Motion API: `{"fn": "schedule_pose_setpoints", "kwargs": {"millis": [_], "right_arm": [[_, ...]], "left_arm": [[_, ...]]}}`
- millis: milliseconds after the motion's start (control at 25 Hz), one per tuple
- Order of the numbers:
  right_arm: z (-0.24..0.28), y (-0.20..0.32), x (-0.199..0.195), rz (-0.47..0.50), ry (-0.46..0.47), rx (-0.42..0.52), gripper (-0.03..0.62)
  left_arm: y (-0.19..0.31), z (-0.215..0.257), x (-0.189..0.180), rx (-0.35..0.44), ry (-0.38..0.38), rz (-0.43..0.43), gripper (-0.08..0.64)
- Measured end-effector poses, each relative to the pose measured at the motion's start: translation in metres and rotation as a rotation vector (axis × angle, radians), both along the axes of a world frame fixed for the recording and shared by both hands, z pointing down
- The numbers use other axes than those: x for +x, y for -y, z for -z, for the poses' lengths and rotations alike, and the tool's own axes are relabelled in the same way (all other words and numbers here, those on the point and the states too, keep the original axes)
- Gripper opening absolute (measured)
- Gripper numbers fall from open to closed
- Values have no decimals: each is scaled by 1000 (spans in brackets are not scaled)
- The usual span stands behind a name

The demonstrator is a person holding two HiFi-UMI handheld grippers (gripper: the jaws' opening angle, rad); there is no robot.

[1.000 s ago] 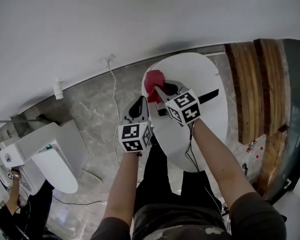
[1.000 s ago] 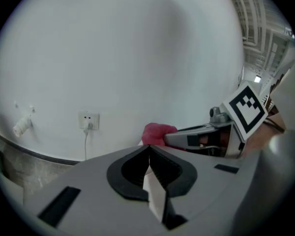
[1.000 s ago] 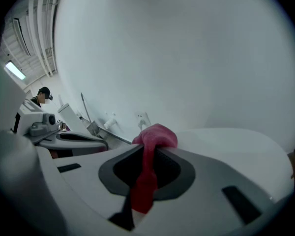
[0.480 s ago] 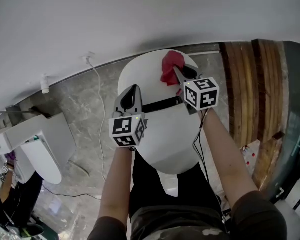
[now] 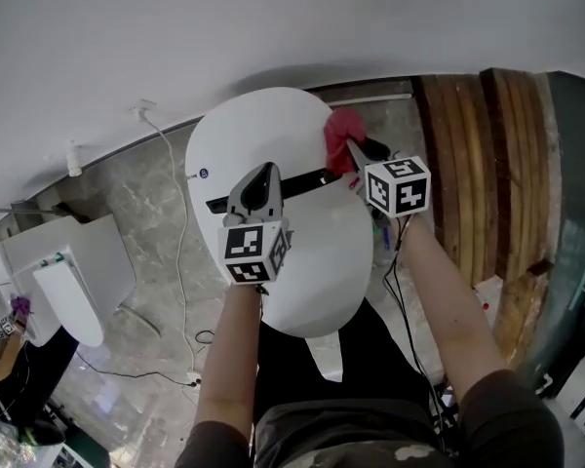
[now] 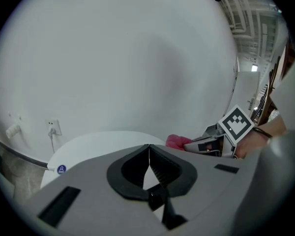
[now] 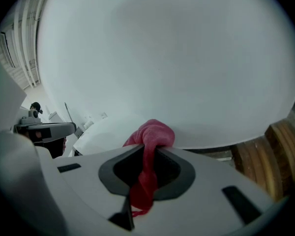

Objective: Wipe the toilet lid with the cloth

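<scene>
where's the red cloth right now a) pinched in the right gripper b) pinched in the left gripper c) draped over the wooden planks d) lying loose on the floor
a: the red cloth is clamped between the jaws of the right gripper, at the edge of the toilet lid, while the left gripper is shut on nothing.

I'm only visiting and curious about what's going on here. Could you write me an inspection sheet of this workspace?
Surface: white toilet lid, with a black strip across it.
Job's things: red cloth, bunched at the lid's far right edge.
Clutter: nothing seen.
Grippers: right gripper shut on the red cloth; left gripper shut, empty, over the lid.
Cables: white cord runs from a wall socket down across the floor; black cable by the right forearm.
Surroundings: white wall, grey marble floor, wooden panelling at right, second toilet at left.
</scene>
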State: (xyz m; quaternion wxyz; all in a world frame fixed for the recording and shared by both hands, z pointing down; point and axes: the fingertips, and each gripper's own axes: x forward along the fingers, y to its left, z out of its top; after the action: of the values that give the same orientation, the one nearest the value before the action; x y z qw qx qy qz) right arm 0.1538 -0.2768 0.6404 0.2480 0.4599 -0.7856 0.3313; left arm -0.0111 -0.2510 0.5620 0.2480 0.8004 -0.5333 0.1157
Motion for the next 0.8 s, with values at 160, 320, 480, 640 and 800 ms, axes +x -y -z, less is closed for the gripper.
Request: {"fn": "schedule_pose_setpoints", "kwargs": {"millis": [160,320,480,640,800], "right_arm": [[21,-5,-19,28,26,28,43],[49,-12,-85,143,45,90,43],[63,-30,-180,271,103,107,43],[54,-54,-267,370,114,86,43],[32,-68,-319,409,106,44,43]], "left_arm": [[-6,6,-10,9,12,-1,9],[-11,7,-63,5,34,43,8],[-21,2,-126,-21,48,75,9],[-34,-8,-180,-50,44,96,8],[-44,-19,-209,-74,41,89,9]]}}
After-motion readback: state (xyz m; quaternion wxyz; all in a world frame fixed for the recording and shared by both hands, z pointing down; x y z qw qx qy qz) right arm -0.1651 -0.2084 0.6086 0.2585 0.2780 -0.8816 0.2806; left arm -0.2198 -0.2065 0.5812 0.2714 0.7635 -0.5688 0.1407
